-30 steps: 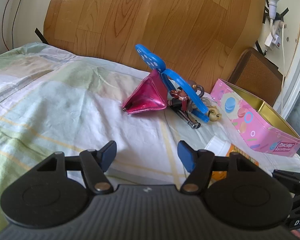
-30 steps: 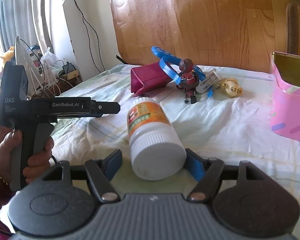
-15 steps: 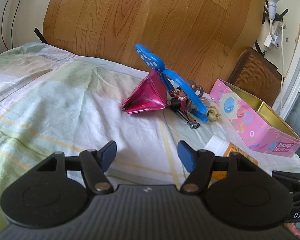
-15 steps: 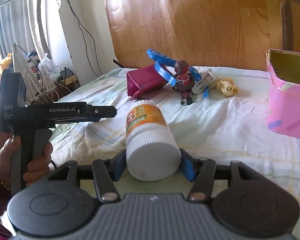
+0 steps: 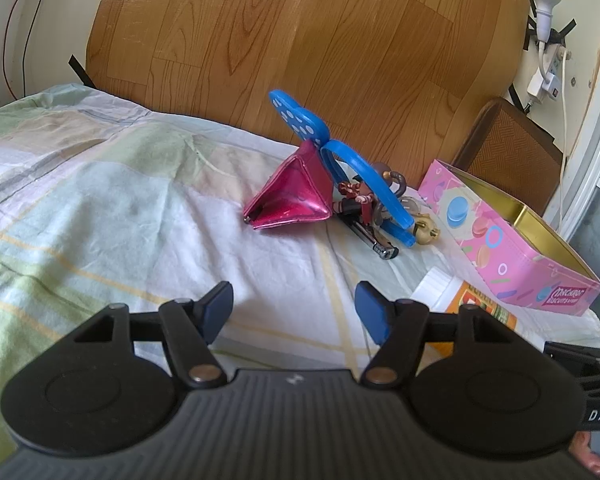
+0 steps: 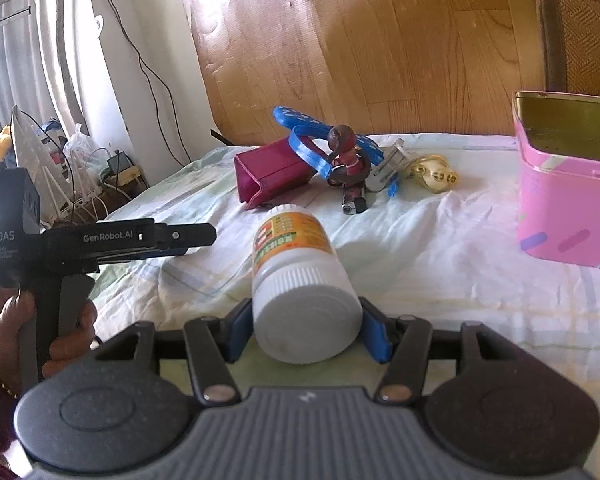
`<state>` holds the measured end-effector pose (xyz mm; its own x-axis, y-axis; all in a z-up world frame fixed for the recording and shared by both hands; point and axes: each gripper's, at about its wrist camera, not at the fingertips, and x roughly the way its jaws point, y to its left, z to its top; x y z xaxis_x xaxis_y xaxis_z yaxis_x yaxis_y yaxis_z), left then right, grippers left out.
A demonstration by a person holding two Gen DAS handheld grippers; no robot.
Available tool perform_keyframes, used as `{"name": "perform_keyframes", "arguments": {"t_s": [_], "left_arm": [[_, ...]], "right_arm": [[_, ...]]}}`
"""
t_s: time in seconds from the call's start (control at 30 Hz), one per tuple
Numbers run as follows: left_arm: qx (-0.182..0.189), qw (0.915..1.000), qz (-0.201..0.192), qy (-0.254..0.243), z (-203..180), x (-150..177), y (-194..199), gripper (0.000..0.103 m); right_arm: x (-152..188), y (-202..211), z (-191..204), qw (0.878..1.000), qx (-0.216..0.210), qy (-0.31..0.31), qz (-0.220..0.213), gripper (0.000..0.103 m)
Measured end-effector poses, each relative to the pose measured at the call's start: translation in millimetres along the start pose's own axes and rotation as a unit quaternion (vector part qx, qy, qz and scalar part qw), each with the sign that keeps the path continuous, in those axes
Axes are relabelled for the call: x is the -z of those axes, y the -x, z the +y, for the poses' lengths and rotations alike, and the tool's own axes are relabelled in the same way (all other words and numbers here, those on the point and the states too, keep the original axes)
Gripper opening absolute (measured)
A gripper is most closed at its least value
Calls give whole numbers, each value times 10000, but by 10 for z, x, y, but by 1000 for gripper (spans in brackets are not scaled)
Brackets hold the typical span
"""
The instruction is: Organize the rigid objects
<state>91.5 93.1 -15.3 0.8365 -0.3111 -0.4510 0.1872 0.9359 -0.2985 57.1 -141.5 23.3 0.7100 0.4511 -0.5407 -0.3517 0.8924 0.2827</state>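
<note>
Bottle (image 6: 300, 280) first: a white plastic pill bottle with a ribbed white screw cap and an orange and green label, lying on its side on the bedsheet (image 6: 440, 264), cap end toward the right gripper (image 6: 306, 332). That gripper's jaws have just been closing, and their blue pads now pinch the bottle at the cap end on both sides. Beyond it lies a small heap: a magenta pouch (image 6: 272, 176), a blue dotted plastic piece (image 6: 300, 120), a red-brown figurine (image 6: 346, 152) and a gold trinket (image 6: 434, 168). An open pink biscuit tin (image 6: 568, 216) with a gold inside stands to the right, well apart from the bottle. The left gripper (image 5: 294, 312), held in a hand (image 6: 66, 340), hovers over bare sheet with its jaws spread and nothing between them.
</note>
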Motion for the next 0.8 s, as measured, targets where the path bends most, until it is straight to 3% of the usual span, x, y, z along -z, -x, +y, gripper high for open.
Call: {"name": "perform_keyframes", "arguments": {"t_s": [0.53,0.8], "left_arm": [[-1,10000,-7,8,-16,-2,3,69],[185,9998,-3,-44,-20,-4,12,69]], "right_arm": [[5,26,40,9999,-85,140,2,52],[146,301,-4,9989,-151,359,262,52]]}}
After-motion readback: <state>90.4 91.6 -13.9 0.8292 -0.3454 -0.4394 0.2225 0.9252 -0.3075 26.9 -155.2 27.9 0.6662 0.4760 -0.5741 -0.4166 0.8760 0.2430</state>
